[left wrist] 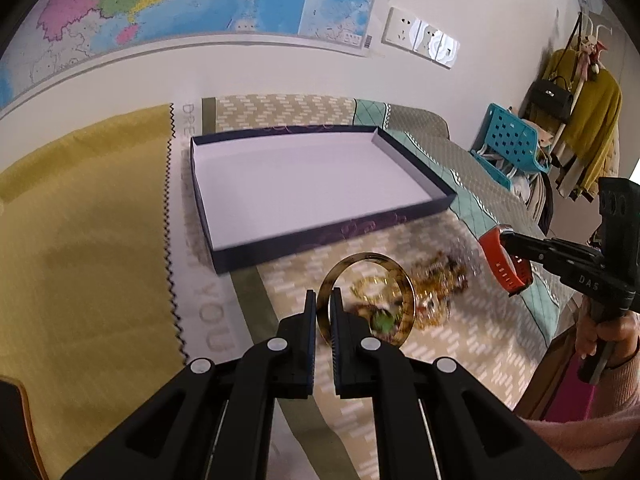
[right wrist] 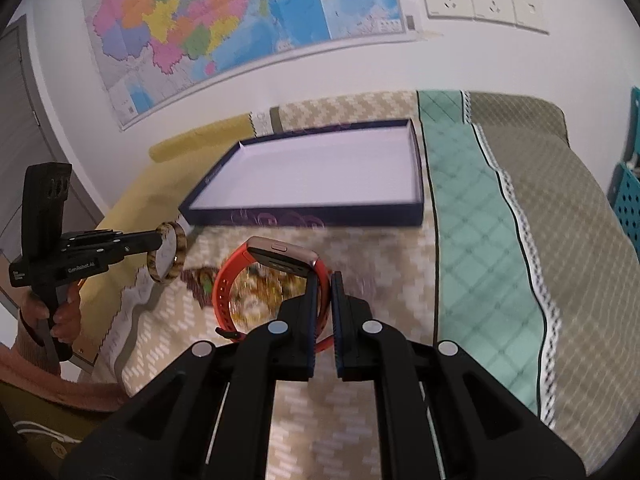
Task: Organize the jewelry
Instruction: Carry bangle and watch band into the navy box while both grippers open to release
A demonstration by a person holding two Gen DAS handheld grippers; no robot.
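My left gripper (left wrist: 323, 300) is shut on a brown tortoiseshell bangle (left wrist: 394, 280), held upright above the bed; the same bangle (right wrist: 170, 258) shows at its tip in the right wrist view. My right gripper (right wrist: 325, 282) is shut on the strap of an orange watch (right wrist: 280, 258) with a pinkish case, and that watch (left wrist: 505, 264) hangs from it at the right of the left wrist view. Below both lies a blurred pile of gold and beaded jewelry (left wrist: 436, 284), also visible through the watch loop (right wrist: 260, 292). An empty navy box with a white inside (left wrist: 300, 176) (right wrist: 320, 176) sits behind.
The bed has a beige patterned cover (right wrist: 360, 400) with a teal strip (right wrist: 472, 240) and a yellow cloth (left wrist: 88, 240) at the left. A wall map (right wrist: 224, 24) and sockets (right wrist: 484, 0) hang behind. A blue crate (left wrist: 512, 144) and hanging clothes (left wrist: 580, 120) stand to the right.
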